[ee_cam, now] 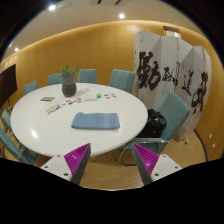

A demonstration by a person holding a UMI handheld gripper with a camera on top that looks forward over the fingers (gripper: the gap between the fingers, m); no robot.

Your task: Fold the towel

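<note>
A blue towel, folded into a flat rectangle, lies on the round white table, near its front right part. My gripper is held well back from the table, over the wooden floor. Its two fingers, with magenta pads, stand wide apart with nothing between them. The towel lies beyond the fingers, apart from them.
Teal chairs ring the table. A potted plant and small papers sit on the table's far part. A white folding screen with black calligraphy stands at the back right. Wooden floor lies under the gripper.
</note>
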